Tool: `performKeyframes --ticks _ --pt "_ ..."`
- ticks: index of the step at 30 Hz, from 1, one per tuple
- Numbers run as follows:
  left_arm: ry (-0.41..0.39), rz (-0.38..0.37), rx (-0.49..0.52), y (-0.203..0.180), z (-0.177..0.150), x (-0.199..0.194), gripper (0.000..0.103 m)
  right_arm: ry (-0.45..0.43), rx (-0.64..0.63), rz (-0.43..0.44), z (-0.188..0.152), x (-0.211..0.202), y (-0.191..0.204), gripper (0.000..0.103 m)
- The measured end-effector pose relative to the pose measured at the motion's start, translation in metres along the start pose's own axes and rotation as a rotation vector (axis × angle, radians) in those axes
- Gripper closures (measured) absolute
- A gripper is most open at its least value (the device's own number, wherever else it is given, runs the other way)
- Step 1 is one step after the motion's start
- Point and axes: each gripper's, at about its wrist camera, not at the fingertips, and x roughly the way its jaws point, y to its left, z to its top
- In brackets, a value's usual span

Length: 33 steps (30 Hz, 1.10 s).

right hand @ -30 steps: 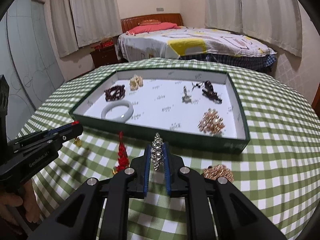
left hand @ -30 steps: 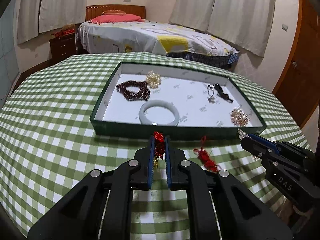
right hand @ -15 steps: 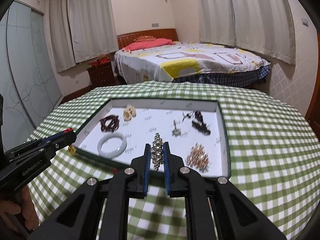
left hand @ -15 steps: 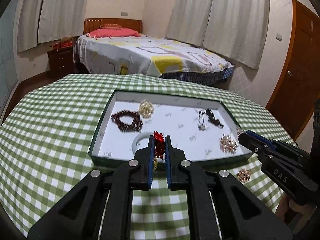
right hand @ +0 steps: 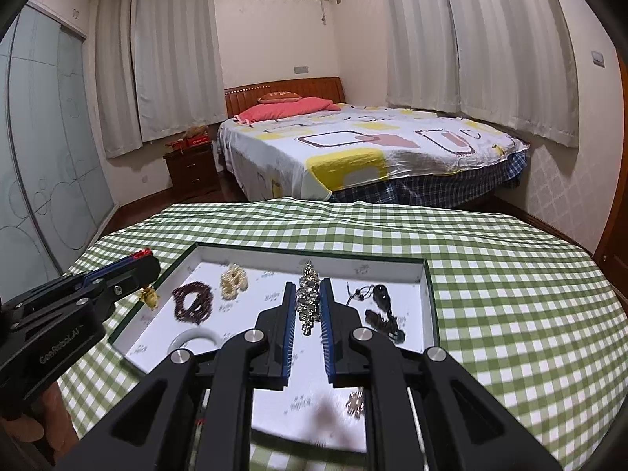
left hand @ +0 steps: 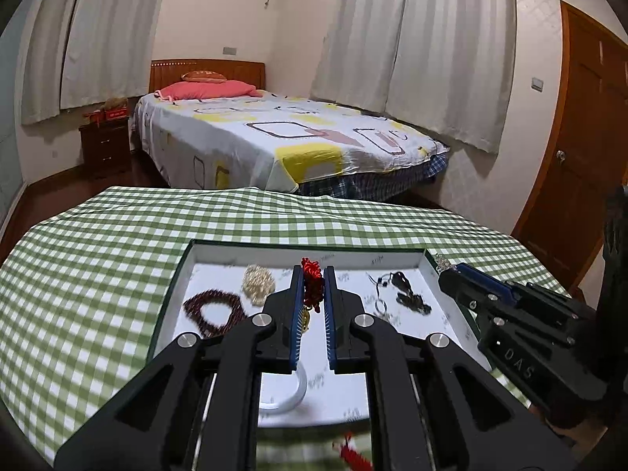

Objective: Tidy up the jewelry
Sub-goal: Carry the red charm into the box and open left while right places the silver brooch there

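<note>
Your left gripper (left hand: 313, 294) clamps one red knot ornament (left hand: 312, 280), your right gripper (right hand: 308, 306) one rhinestone brooch (right hand: 308, 302); beneath both, one tray (right hand: 428, 294) holds two bracelets.

Both tools were matte black, angular linkages with round silver screws. The left gripper (left hand: 313, 286) and right gripper (right hand: 308, 298) had blue ribbed pads; their bodies bore pale lettering, "GenRobot.AI" and "DAS".
</note>
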Motion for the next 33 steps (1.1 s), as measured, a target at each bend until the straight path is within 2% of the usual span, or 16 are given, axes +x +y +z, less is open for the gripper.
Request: performKeyframes --ticks 7,15,21,27,28,30,31,33 --pt "0.062 0.006 -0.004 0.000 0.003 0.048 0.093 0.040 0.015 -0.021 0.001 0.031 -0.016 0.090" --pt "0.185 0.031 0.009 -0.001 -0.007 0.097 0.093 0.148 0.045 -0.038 -0.008 0.068 -0.031 0.090" --pt "0.259 0.048 0.007 0.000 -0.010 0.117 0.093 0.198 0.056 -0.044 -0.010 0.082 -0.034 0.090" --pt "0.298 0.057 -0.016 0.004 -0.014 0.126 0.093 0.229 0.064 -0.044 -0.013 0.089 -0.037 0.090" --pt "0.295 0.059 -0.019 0.004 -0.012 0.127 0.090 0.225 0.067 -0.046 -0.012 0.088 -0.038 0.089" --pt "0.292 0.058 -0.020 0.004 -0.010 0.127 0.078 0.227 0.065 -0.048 -0.012 0.088 -0.038 0.081" --pt "0.287 0.059 -0.022 0.004 -0.010 0.127 0.073 0.227 0.066 -0.046 -0.012 0.088 -0.039 0.081" --pt "0.279 0.058 -0.021 0.005 -0.009 0.125 0.068 0.221 0.060 -0.048 -0.013 0.086 -0.038 0.079"
